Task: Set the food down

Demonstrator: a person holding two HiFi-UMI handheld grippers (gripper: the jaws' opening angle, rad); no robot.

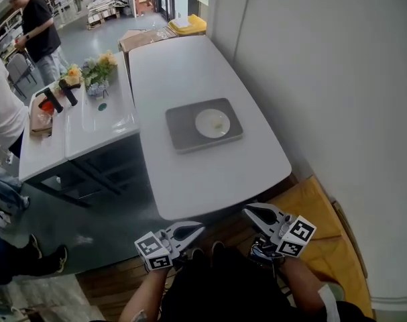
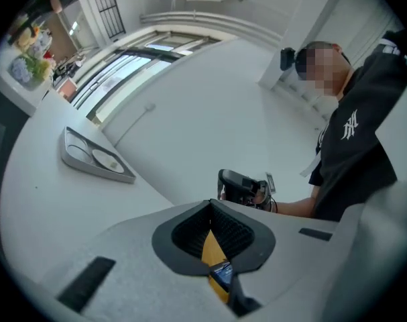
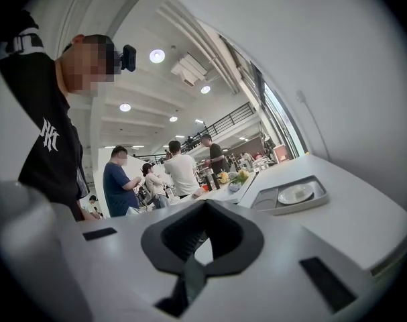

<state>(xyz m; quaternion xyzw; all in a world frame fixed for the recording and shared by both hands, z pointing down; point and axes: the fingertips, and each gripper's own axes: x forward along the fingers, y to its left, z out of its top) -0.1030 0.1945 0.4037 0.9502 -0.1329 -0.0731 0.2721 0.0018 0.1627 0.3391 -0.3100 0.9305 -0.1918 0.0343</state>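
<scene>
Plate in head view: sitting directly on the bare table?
No, the white plate rests on the right half of the grey tray, which lies on the white table.
</scene>
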